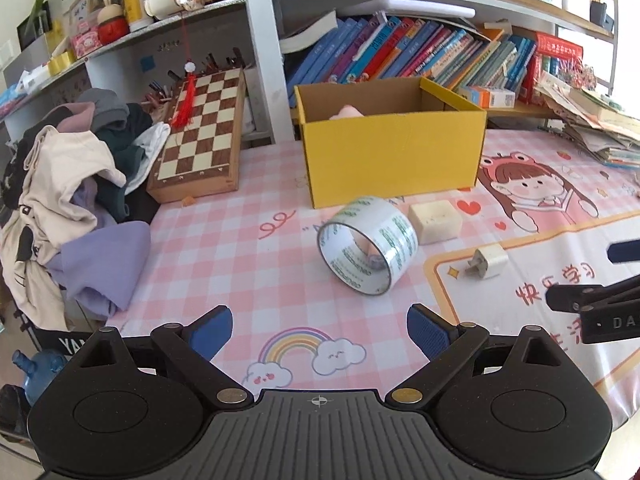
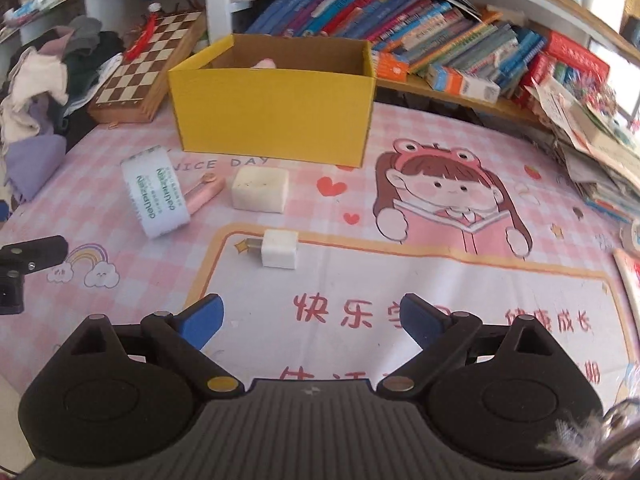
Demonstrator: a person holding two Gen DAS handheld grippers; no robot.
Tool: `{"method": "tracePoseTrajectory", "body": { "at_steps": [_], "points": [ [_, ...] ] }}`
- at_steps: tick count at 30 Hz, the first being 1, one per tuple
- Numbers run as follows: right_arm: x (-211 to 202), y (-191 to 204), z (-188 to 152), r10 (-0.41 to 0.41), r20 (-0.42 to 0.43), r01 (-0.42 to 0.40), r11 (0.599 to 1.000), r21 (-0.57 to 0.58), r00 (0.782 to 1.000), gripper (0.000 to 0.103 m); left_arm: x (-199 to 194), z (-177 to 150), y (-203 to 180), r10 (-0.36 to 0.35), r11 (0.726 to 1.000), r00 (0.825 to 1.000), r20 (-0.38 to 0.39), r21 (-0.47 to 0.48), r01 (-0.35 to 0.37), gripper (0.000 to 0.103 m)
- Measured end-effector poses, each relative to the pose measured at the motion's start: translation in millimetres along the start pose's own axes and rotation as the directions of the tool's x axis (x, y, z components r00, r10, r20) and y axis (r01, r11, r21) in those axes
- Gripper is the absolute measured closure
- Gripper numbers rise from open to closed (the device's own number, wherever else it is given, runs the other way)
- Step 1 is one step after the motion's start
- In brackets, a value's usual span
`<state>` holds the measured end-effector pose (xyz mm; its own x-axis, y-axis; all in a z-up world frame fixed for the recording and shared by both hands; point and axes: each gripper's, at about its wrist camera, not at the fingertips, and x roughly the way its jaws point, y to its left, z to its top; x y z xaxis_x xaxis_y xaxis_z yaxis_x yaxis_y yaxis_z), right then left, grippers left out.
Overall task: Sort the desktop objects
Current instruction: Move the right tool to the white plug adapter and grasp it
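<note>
A roll of clear tape (image 1: 368, 245) (image 2: 157, 197) stands on edge on the pink mat. A small pink device (image 2: 201, 193) lies beside it, partly seen through the roll in the left wrist view. A white block (image 1: 435, 222) (image 2: 260, 189) and a white plug adapter (image 1: 487, 261) (image 2: 279, 249) lie nearby. A yellow box (image 1: 394, 160) (image 2: 276, 114) behind them holds a pink object (image 1: 347, 113). My left gripper (image 1: 320, 330) is open and empty, short of the tape. My right gripper (image 2: 312, 320) is open and empty, short of the adapter.
A chessboard (image 1: 202, 132) leans at the back left beside a pile of clothes (image 1: 72, 184). Books (image 1: 420, 52) fill the shelf behind the box. Stacked papers (image 1: 592, 128) sit at the right. The right gripper's finger shows at the edge of the left wrist view (image 1: 592, 300).
</note>
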<state>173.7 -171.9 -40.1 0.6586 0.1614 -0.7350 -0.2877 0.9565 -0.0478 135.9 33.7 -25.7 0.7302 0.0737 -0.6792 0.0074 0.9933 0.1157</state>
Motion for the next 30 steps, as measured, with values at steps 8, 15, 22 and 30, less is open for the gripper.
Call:
{"method": "tracePoseTrajectory", "body": {
  "at_steps": [8, 15, 22, 30],
  "points": [
    [12, 1, 4, 0.026, -0.007, -0.027, 0.999, -0.018, 1.000, 0.012, 6, -1, -12, -0.016, 0.999, 1.000, 0.008, 0.040, 0.016, 0.007],
    [24, -3, 9, 0.056, -0.031, -0.056, 0.998, -0.015, 0.998, 0.015, 14, 1, -21, -0.034, 0.999, 0.999, 0.003, 0.038, 0.034, 0.007],
    [40, -7, 17, 0.081, -0.051, -0.082, 0.996, -0.018, 0.995, 0.019, 25, 9, -22, -0.019, 1.000, 1.000, 0.005, 0.018, 0.019, 0.007],
    [63, -10, 31, 0.121, -0.078, -0.123, 0.992, -0.032, 0.990, 0.024, 35, 18, -17, -0.006, 0.999, 1.000, 0.023, -0.041, 0.007, 0.007]
  ]
}}
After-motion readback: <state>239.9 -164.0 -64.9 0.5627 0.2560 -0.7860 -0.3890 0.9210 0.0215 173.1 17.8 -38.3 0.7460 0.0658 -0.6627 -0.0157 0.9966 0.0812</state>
